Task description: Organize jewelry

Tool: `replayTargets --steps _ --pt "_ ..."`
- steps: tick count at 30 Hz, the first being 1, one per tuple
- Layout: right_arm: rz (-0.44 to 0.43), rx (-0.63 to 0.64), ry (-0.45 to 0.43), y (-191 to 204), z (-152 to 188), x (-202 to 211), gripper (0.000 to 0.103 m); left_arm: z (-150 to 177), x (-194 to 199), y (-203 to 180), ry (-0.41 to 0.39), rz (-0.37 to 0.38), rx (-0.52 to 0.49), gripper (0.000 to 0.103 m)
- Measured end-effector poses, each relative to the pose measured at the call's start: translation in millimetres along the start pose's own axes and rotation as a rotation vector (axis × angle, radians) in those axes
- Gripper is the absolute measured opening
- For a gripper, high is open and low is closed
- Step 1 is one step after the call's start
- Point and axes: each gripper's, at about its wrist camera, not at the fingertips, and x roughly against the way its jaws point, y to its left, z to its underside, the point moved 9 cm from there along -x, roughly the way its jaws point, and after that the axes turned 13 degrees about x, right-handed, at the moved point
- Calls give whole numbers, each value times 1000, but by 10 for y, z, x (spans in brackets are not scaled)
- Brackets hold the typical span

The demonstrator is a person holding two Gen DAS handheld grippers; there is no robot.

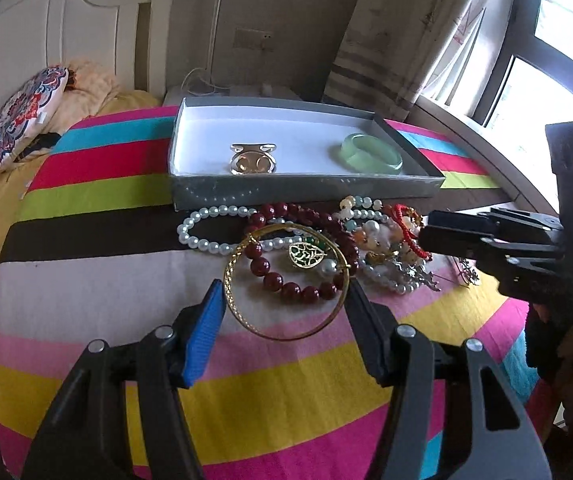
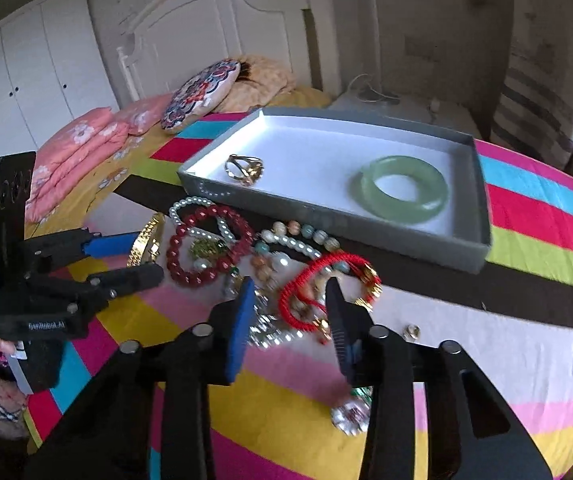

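Underneath both claws lies a striped bedspread point(image 1: 98, 200) in pink, yellow, white, brown, green, red and blue, with a white headboard point(image 2: 222, 20) and patterned cushion point(image 2: 200, 94) far beyond. Ahead of the fingertips sits a shallow grey box point(image 1: 302, 190), white inside, holding a pale green jade bangle point(image 2: 402, 188) and a gold ring point(image 2: 244, 168). The left gripper point(image 1: 286, 300) grasps a thin gold bangle point(image 1: 282, 330) across its width, dark red beads point(image 1: 306, 290) lying inside the hoop. The right gripper point(image 2: 290, 296) has its jaws around a red cord bracelet point(image 2: 326, 280) in the heap; whether they are clenched on it I cannot tell.
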Motion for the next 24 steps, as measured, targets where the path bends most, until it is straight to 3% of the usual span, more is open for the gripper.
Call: replayTargets --steps 12,15,24 --pt "127 103 76 -4 -29 -218 21 23 12 -17 4 18 -7 60" --pt "169 140 74 -8 -30 -199 12 20 11 -4 6 24 1 60" --pt "96 2 -43 -172 -56 117 10 20 16 -3 3 28 9 60"
